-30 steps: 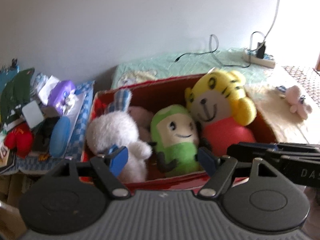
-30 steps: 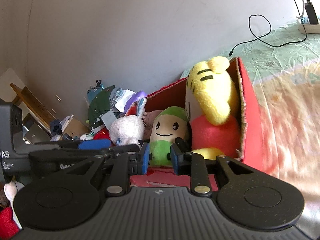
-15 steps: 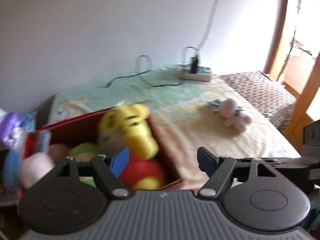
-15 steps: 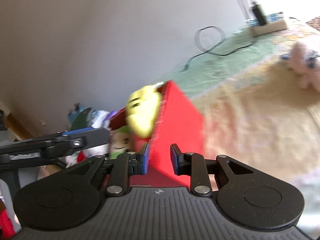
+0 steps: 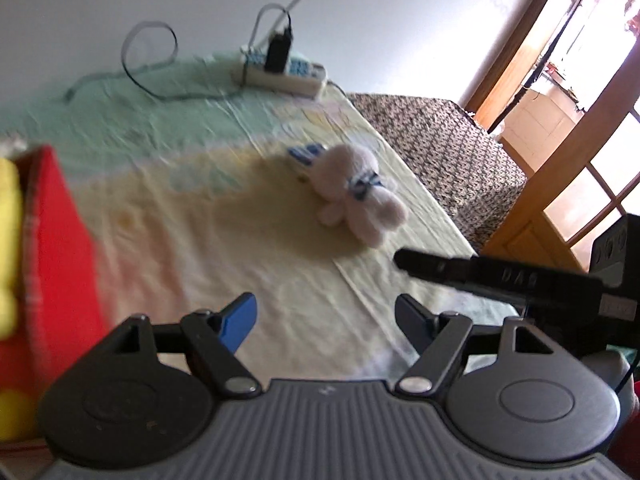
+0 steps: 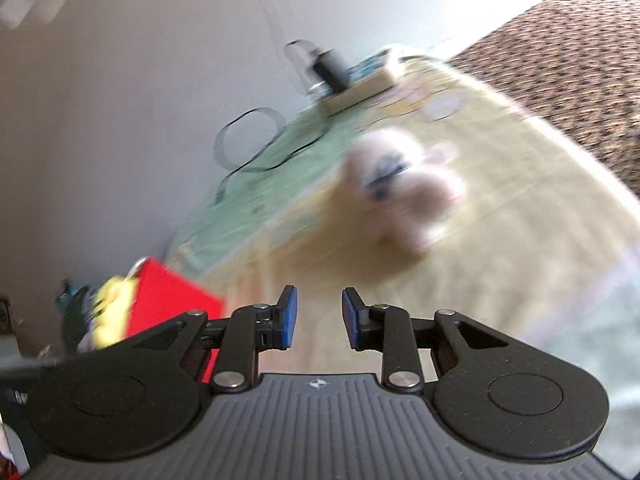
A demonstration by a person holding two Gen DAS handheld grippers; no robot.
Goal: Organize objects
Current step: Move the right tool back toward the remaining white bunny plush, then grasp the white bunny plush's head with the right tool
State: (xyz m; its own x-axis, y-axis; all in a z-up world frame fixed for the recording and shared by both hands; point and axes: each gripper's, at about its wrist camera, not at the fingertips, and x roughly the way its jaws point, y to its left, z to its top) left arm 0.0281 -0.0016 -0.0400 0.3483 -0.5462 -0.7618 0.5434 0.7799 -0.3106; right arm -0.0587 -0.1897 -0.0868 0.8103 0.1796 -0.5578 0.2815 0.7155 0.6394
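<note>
Jaws on the left gripper (image 5: 326, 320) stand spread wide w/ nothing between them, only bare sheet showing in the gap. Jaws on the right gripper (image 6: 316, 316) sit much closer together but w/ a clear gap, blue pads (image 6: 289, 316) facing each other, nothing pinched.

Both grippers point down at a bed (image 5: 240, 240) covered by a pale yellow and green sheet. 1 small pink plush toy (image 5: 354, 196) w/ blue trim lies on the sheet, toward the bed's right edge, well apart from both sets of jaws. In the right wrist view the same plush (image 6: 404, 184) is badly blurred, ahead of the jaws and a bit right of them.

At the bed's left edge stands a red box (image 5: 56, 264); a yellow plush (image 5: 8, 240) pokes out of it, mostly cut off by the frame. The right wrist view shows the box (image 6: 172, 300) low on the left w/ the yellow toy (image 6: 114, 308) smeared by blur.

At the far edge of the bed, near the wall, lies a white power strip (image 5: 284, 76) w/ a black plug in it, and a thin cable (image 5: 148, 52) loops beside it. Past the bed's right edge is a dark patterned surface (image 5: 440, 140), then a wooden door frame (image 5: 560, 160).

The right gripper's black finger (image 5: 480, 272) reaches into the left wrist view from the right, just above the left jaws.
</note>
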